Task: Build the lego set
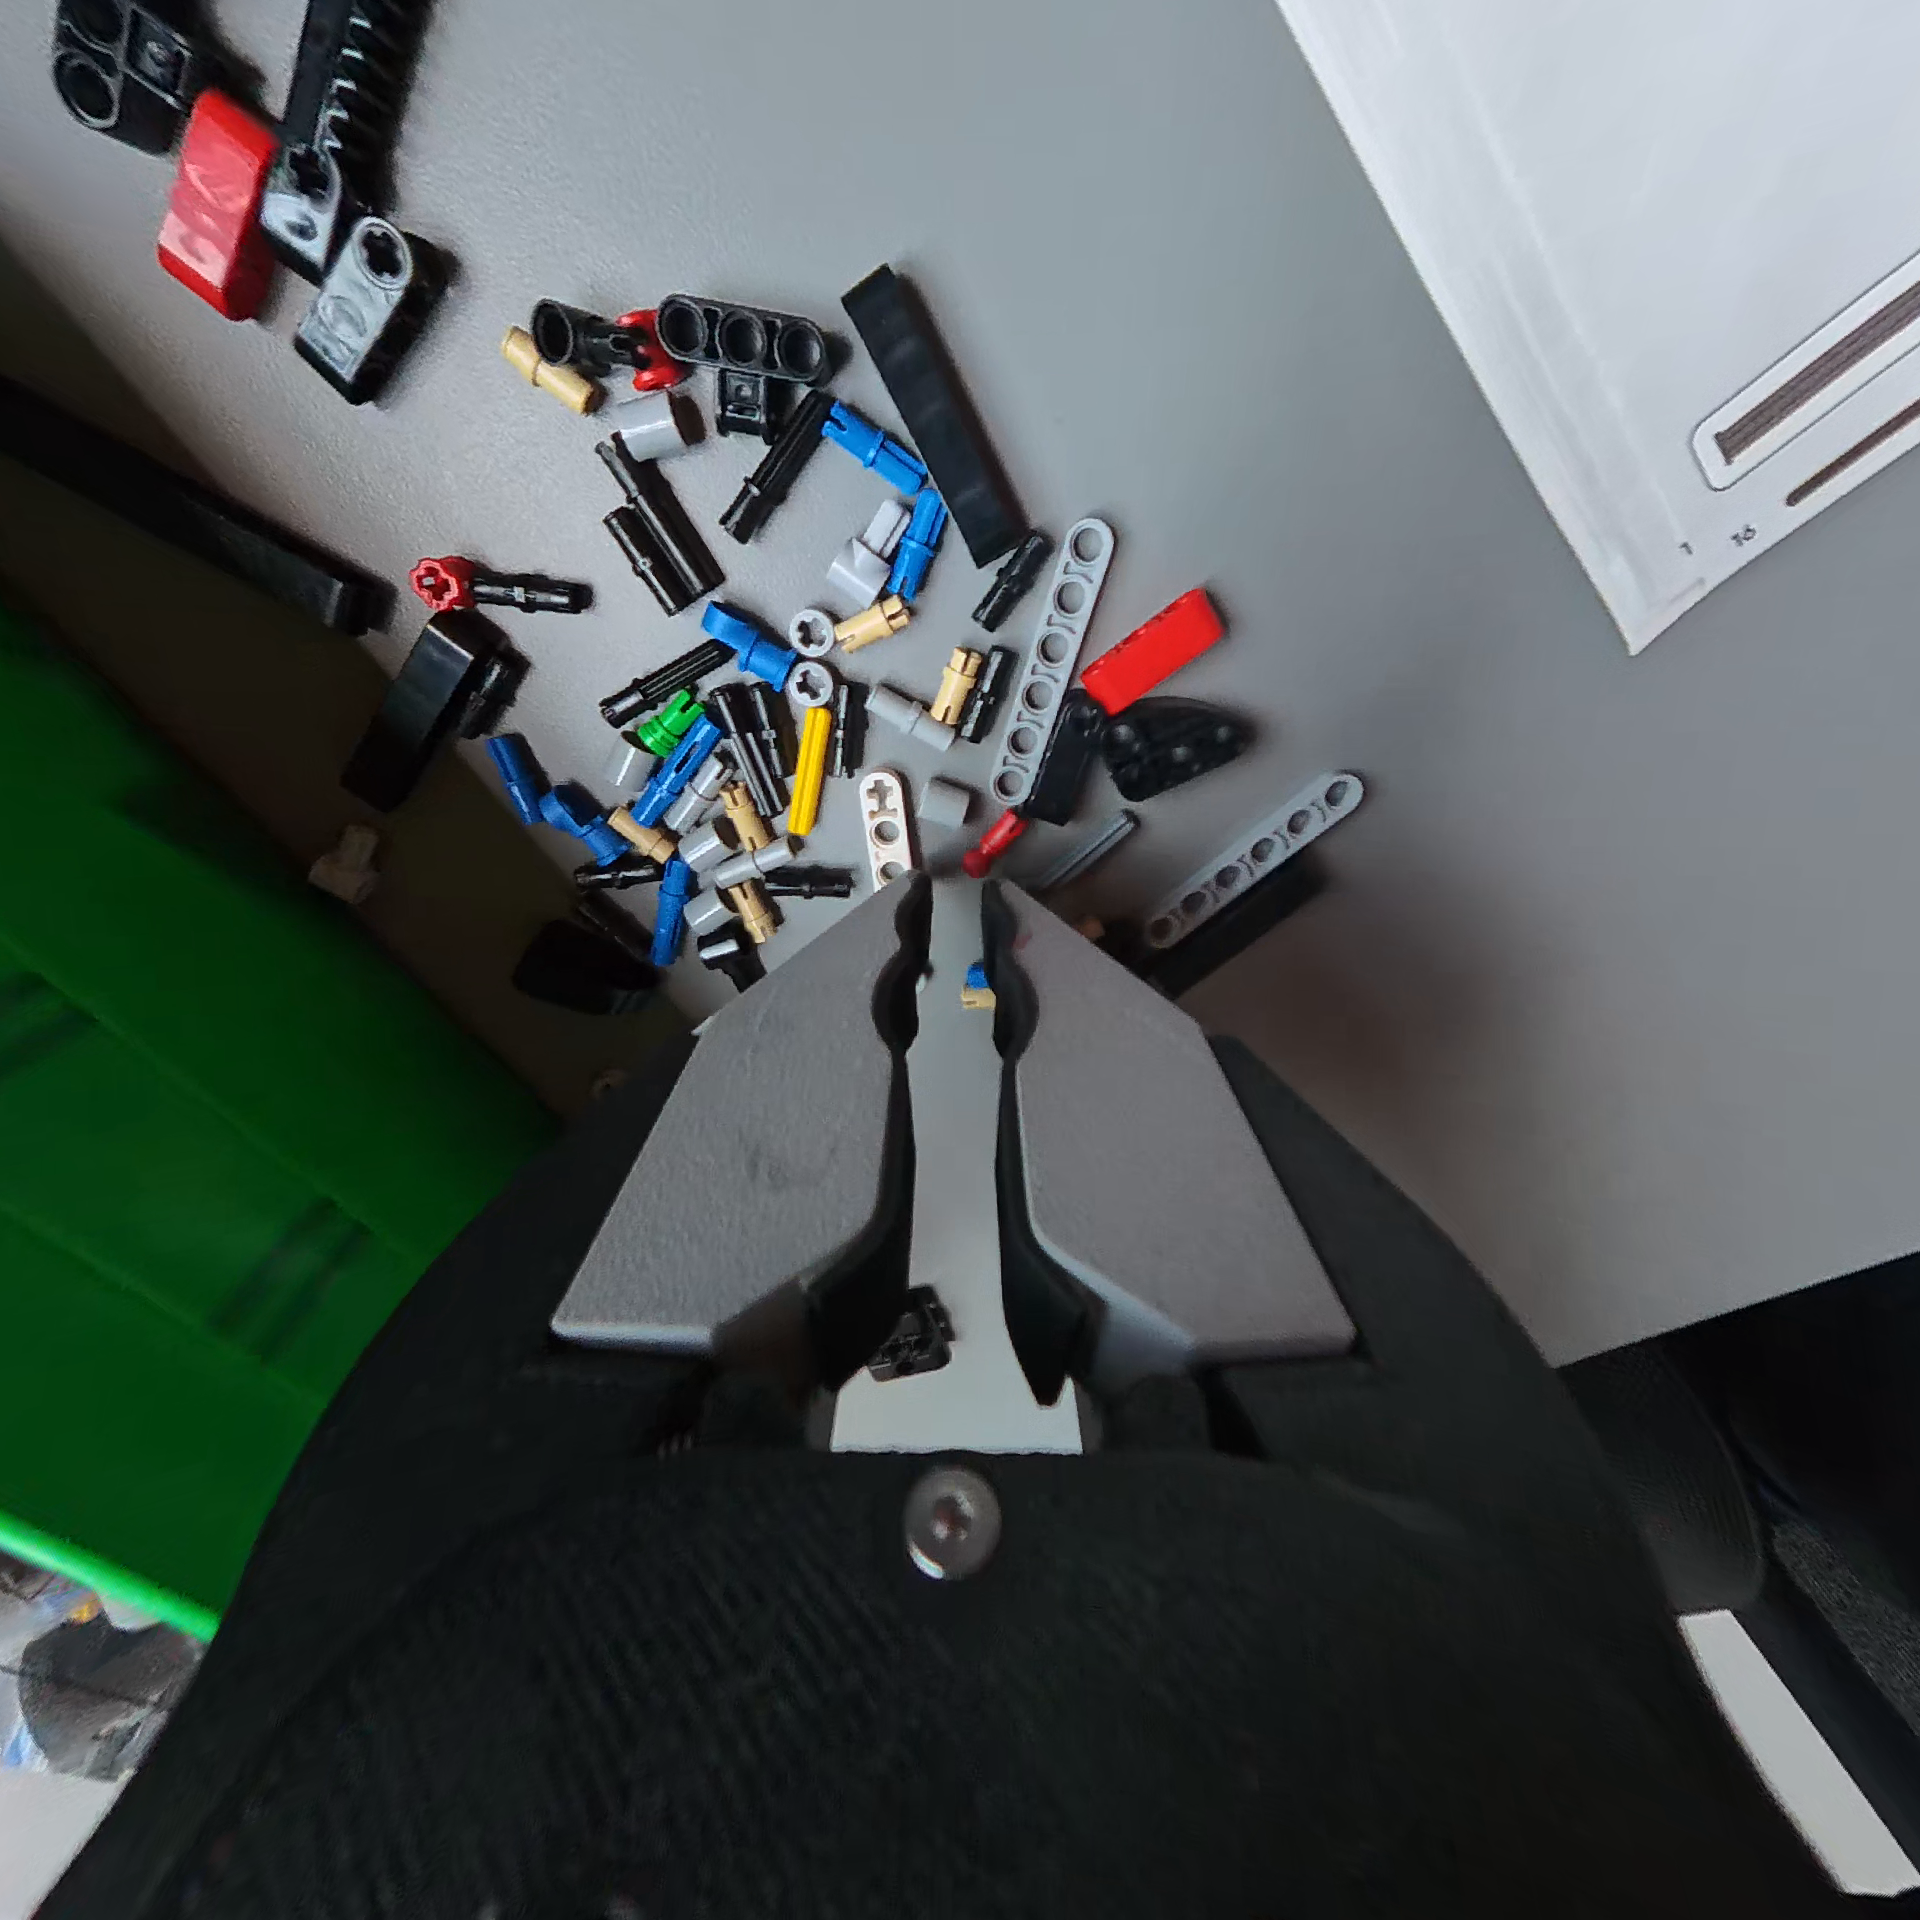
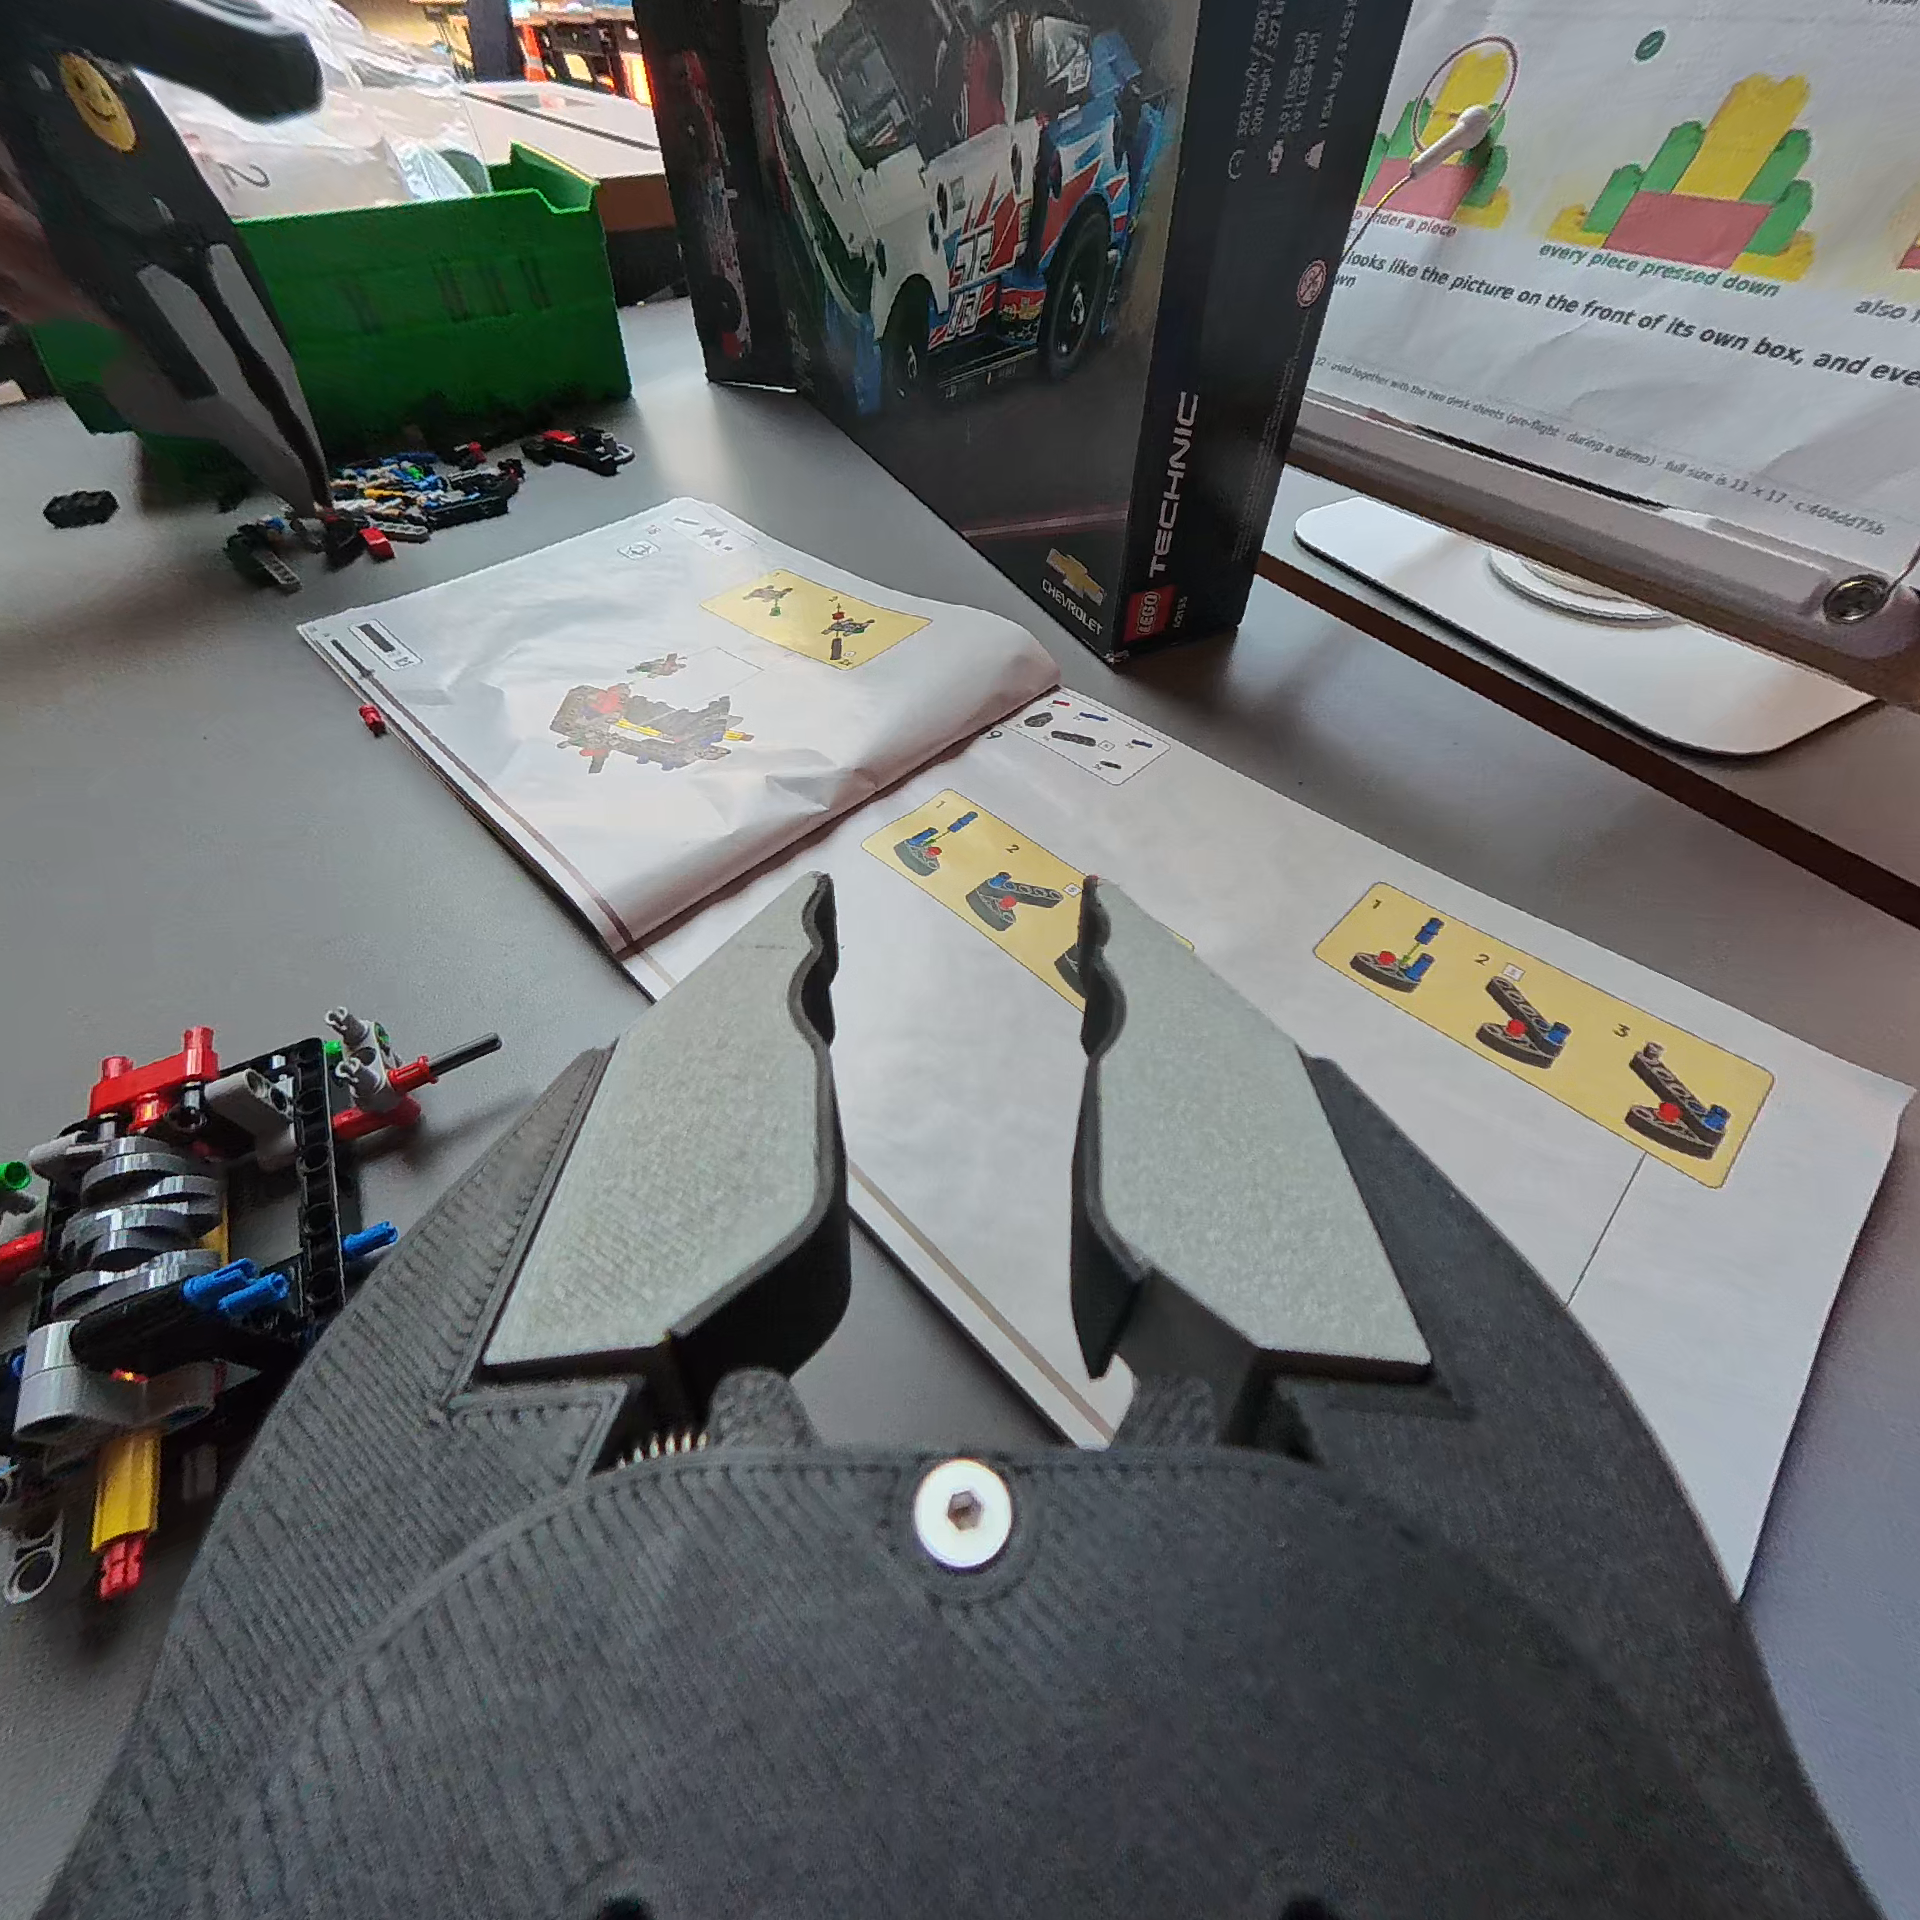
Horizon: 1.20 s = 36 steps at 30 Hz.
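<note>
The left gripper (image 1: 951, 883) hangs over the heap of loose pieces (image 1: 831, 665), fingers a narrow slit apart with nothing between them; a small red pin (image 1: 992, 840) lies just beyond the tips, long axis slanting toward the open instruction booklet (image 1: 1621, 260). This gripper is much the nearer to the heap. Beside the pin lie one white short beam (image 1: 886, 821), one yellow axle (image 1: 808, 771) and two grey long beams. The right gripper (image 2: 956, 899) hovers empty, fingers wide apart, above the booklet's page, with the one part-built chassis (image 2: 177, 1226) near the table edge on its left and one set box (image 2: 997, 281) standing beyond.
</note>
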Motion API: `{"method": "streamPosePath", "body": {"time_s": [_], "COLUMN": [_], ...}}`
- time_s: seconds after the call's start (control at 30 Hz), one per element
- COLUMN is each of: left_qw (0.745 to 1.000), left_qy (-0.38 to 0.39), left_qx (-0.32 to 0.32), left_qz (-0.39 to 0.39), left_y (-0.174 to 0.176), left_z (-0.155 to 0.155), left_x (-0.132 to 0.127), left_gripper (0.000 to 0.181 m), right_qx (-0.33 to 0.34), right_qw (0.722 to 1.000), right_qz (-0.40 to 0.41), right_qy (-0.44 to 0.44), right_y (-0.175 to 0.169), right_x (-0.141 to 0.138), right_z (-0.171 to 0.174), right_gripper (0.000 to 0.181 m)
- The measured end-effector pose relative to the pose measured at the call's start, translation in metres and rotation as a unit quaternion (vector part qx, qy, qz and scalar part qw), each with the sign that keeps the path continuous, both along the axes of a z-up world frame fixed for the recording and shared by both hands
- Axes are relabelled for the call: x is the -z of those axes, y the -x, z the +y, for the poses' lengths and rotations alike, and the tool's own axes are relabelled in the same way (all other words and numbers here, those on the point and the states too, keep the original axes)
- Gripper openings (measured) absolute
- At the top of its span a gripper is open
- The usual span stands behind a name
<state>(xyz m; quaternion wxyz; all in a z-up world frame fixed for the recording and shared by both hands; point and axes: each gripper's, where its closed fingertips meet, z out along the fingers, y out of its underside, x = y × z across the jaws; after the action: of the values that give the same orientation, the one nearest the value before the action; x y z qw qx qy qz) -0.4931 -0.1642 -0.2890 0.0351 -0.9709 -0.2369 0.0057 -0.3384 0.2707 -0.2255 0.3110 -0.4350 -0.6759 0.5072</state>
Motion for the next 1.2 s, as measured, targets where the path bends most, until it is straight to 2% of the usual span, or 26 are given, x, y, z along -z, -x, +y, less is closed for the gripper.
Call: {"method": "streamPosePath", "body": {"time_s": [0.33,0.43,0.93,1.2], "left_qw": [0.999,0.999,0.999,0.998], "left_qy": [0.013,0.018,0.003,0.013], "left_qx": [0.036,0.037,0.048,0.057], "left_qz": [-0.003,0.004,0.003,0.001], "left_y": [-0.0023,0.0015,-0.0004,0.0002], "left_z": [0.0026,0.0019,0.0076,0.0081], "left_x": [0.0032,0.0045,-0.0044,0.0009], "left_gripper": [0.007,0.0,0.003,0.007], "right_qx": [0.0,0.001,-0.002,-0.003], "right_qw": [1.0,1.0,1.0,1.0], "right_qz": [-0.001,-0.001,-0.003,-0.003], "right_qy": [0.0,0.001,0.005,0.006], "right_y": [0.0001,0.0,0.0001,0.0], "right_x": [0.0006,0.0003,0.0009,0.0011], "right_z": [0.0,0.0003,-0.0003,-0.0002], "right_gripper": [0.044,0.044,0.044,0.043]}}
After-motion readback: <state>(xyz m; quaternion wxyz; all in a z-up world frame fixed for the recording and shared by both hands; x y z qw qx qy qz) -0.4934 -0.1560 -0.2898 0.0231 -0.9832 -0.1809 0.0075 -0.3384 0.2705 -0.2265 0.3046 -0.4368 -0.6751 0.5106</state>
